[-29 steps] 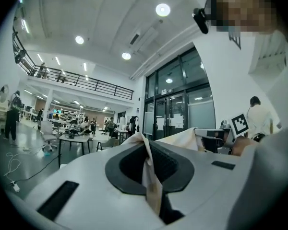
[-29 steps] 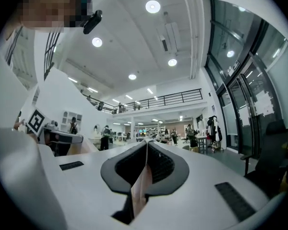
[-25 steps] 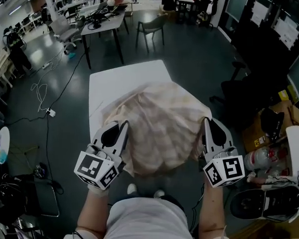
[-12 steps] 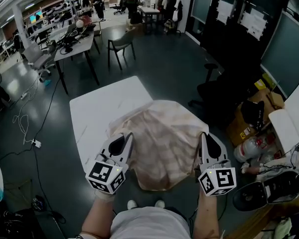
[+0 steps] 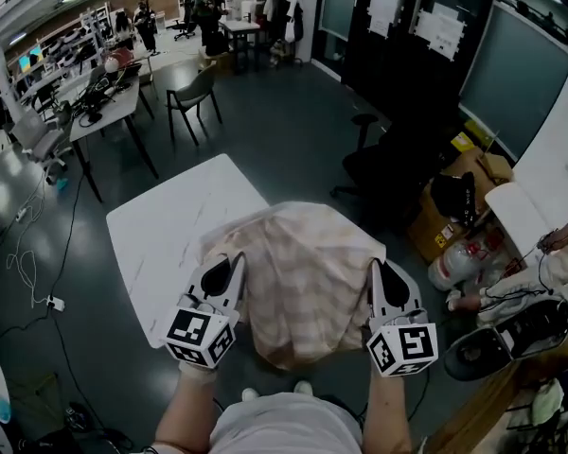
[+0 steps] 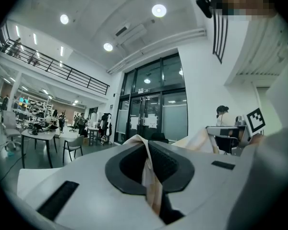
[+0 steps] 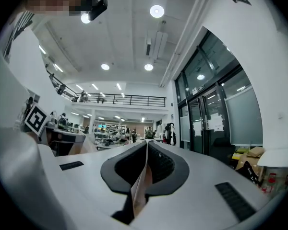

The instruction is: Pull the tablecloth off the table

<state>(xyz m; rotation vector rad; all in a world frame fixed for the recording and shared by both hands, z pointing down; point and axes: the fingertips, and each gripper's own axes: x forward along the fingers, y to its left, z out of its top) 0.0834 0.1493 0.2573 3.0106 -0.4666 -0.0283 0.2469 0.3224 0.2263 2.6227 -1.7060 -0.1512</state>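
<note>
A pale checked tablecloth [image 5: 298, 277] hangs stretched between my two grippers, its far part still lying bunched on the near right corner of the white table [image 5: 161, 230]. My left gripper [image 5: 235, 260] is shut on the cloth's left edge, and a fold of fabric [image 6: 151, 181] shows pinched between its jaws in the left gripper view. My right gripper [image 5: 374, 265] is shut on the right edge, with a strip of cloth [image 7: 140, 186] clamped between its jaws in the right gripper view. Both grippers point level, away from me.
A black office chair [image 5: 383, 173] stands right of the table. Cardboard boxes and a plastic bag [image 5: 459, 253] lie at the right, a round black device [image 5: 497, 348] near my right side. Desks [image 5: 104, 112], a grey chair [image 5: 194, 93] and people stand further back.
Both grippers have drawn back toward me with the cloth, and more bare tabletop shows at the left and far side. The view has swung to the right.
</note>
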